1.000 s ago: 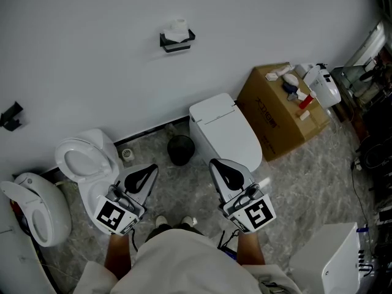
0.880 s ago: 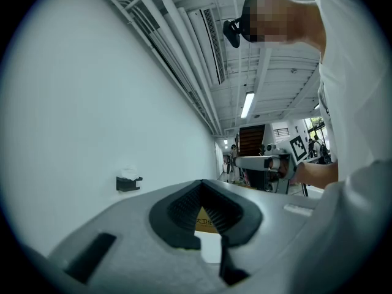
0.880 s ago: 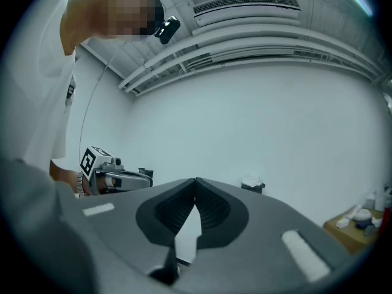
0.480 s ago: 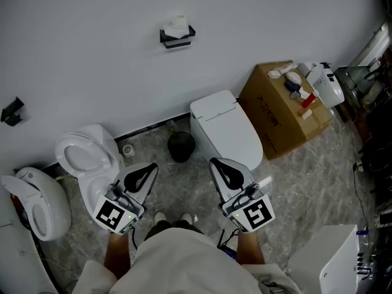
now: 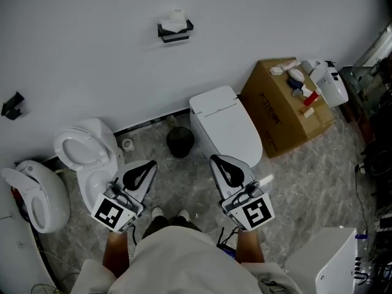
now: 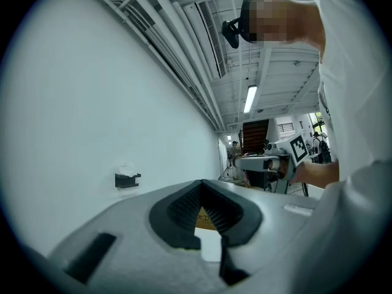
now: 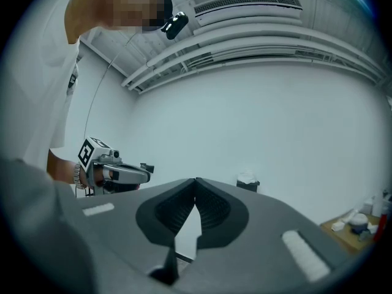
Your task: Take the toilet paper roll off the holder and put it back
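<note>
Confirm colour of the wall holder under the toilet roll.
Black holder; clearest in the head view.

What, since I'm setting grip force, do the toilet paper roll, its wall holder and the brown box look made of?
Toilet paper roll: soft white matte paper, ragged top. Holder: black, dull-finished rigid bracket, metal or plastic, cannot tell. Box: brown matte cardboard, judging by folded edges and dark print.

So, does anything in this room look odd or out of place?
Yes. Three toilets stand crowded together, and small items lie loose on the box. The roll sits in its holder as expected.
</note>
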A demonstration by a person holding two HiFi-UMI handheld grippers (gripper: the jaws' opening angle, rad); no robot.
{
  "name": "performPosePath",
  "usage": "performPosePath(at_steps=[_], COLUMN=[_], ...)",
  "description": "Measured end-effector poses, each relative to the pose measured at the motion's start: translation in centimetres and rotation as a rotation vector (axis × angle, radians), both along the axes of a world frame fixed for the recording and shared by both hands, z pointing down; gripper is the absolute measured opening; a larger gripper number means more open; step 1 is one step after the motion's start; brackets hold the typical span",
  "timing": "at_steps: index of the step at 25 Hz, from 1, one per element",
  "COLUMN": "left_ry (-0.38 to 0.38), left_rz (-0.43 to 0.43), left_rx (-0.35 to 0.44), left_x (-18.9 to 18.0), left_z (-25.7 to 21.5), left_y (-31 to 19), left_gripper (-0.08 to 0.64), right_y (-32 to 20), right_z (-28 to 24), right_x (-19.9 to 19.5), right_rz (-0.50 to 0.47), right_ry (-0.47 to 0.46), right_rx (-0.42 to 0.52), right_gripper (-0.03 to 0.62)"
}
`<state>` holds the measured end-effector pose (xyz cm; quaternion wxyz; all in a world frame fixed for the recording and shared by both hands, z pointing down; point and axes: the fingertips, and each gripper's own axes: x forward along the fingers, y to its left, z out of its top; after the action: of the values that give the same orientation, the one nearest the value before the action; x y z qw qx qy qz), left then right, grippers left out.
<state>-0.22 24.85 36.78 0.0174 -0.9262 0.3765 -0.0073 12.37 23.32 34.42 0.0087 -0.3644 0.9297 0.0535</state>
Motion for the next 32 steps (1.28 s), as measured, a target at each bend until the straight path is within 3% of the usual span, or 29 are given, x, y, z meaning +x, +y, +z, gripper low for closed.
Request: performPosePath(at_steps=[18,26,32], left_ry=[0.012,0.022,0.039], left_rz=[-0.022,0.029,0.067], left_rx=[0.013,0.014,0.015], left_x=[1.5,1.3,-0.9], left_z=[0.3,1.5,1.7], left_y=[-2.0,-8.0,-15.8], left_gripper=[0.002,0.002,0.002], right_y=[-2.1,-7.5,-14.5], right_z=[0.6,1.4,1.8], right_x=[2.2,2.1,-0.4], right_rz=[-0.003,0.050,0.086], right_ry=[-0.006,0.004,0.019], right_rx=[0.020,0.021,0.006], right_gripper=[0.008,0.008,0.008])
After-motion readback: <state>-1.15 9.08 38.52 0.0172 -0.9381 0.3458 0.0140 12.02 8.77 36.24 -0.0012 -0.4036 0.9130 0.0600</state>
